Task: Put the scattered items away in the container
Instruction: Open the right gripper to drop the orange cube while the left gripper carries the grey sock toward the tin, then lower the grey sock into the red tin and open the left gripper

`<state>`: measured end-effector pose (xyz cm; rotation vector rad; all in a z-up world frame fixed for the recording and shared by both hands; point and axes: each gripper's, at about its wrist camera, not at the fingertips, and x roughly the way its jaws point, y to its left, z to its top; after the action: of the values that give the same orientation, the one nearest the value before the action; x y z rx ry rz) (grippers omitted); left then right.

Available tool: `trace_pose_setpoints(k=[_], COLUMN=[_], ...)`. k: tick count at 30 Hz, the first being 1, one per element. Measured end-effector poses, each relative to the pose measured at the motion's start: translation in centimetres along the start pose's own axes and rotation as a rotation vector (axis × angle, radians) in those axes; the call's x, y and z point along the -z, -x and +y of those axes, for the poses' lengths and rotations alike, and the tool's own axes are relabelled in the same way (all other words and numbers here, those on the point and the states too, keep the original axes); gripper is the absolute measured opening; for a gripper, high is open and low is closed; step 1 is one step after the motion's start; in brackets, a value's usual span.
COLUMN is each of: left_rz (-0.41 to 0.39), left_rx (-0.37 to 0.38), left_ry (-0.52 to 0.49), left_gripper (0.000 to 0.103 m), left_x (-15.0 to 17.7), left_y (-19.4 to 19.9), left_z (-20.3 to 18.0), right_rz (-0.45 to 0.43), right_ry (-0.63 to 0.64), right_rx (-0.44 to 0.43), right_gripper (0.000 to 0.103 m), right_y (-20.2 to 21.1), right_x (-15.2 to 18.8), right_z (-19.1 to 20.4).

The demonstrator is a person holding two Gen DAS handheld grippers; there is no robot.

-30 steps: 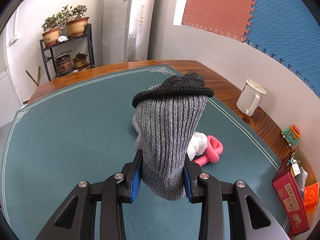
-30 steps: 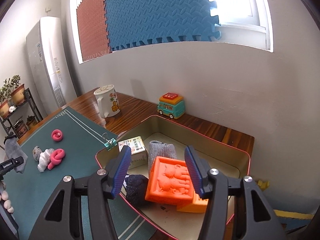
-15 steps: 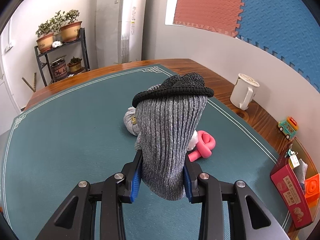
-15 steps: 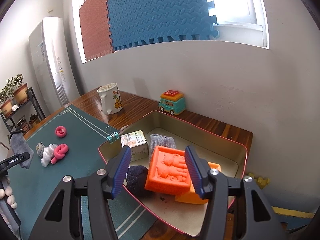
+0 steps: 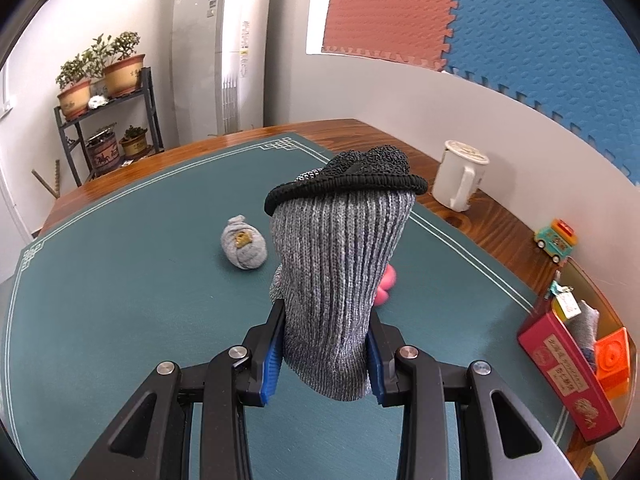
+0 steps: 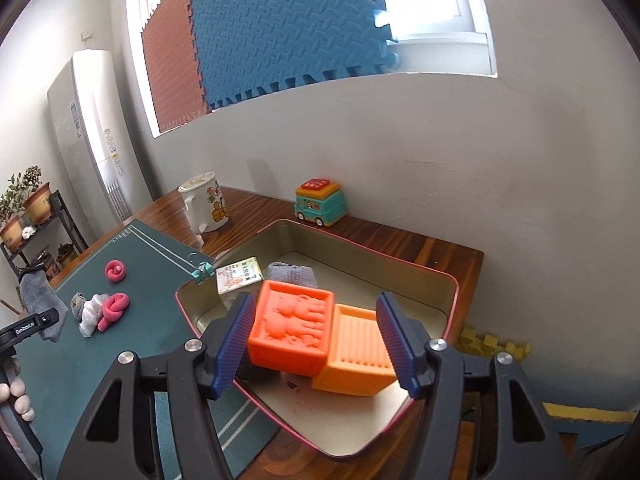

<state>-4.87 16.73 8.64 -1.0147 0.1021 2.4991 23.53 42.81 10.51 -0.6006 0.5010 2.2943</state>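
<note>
Green mat (image 5: 120, 300) covering most of a wooden table (image 6: 400, 240), seen from both wrist views. Tin (image 6: 448, 280), open, at the table's corner near the wall, partly overlapping the mat's edge; it contains two orange blocks (image 6: 296, 332), a small carton (image 6: 238, 276) and a grey folded cloth (image 6: 292, 274). Left gripper (image 5: 324, 356) clamped on a grey sock (image 5: 340, 280) with a black cuff, raised above the mat, well apart from the tin. Right gripper (image 6: 316, 344), jaws wide and holding nothing, hovering above the orange blocks. Mug (image 6: 206, 204) and toy van (image 6: 320, 202) on bare wood beside the tin. Sock ball (image 5: 243, 242), two pink rolls (image 6: 114, 304) and white wad (image 6: 90, 312) loose on the mat. Binder clip (image 6: 202, 270) on the tin's rim.
</note>
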Motion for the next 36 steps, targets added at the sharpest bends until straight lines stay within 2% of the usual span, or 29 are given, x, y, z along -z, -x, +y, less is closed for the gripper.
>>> trace_pose_setpoints(k=[6,12,23,29,32,33,36], left_rz=[0.007,0.049,0.125,0.134,0.145,0.15,0.151], left_rx=[0.056,0.16,0.343,0.398,0.413,0.416,0.42], left_ry=[-0.042,-0.098,-0.222,-0.29,-0.304,-0.308,-0.315], left_gripper=[0.037,0.037,0.037,0.037,0.038,0.044,0.044], left_x=[0.6,0.9,0.9,1.0,1.0,1.1,1.4], left_y=[1.2,0.9,-1.3,-2.0,-2.6,-2.8,-3.3], left_z=[-2.8,-7.1,-19.2,-24.2,-25.5,-25.9,-26.5], right_rz=[0.002,0.021,0.006,0.009,0.016,0.018,0.019], right_ry=[-0.034,-0.058,-0.1,-0.127,-0.139,-0.14,-0.147], right_rx=[-0.015,-0.037,-0.057,-0.056,-0.057,-0.058,-0.062], right_gripper=[0.067,0.067,0.067,0.067,0.067,0.067,0.067], right_y=[-0.4,-1.2,-1.5,-1.8,-2.1,-2.2,-2.3], right_x=[0.2,0.9,1.0,1.2,1.4,1.4,1.5], right_z=[-1.3,-2.5,-5.4,-7.0,-7.7,-7.8,-8.1])
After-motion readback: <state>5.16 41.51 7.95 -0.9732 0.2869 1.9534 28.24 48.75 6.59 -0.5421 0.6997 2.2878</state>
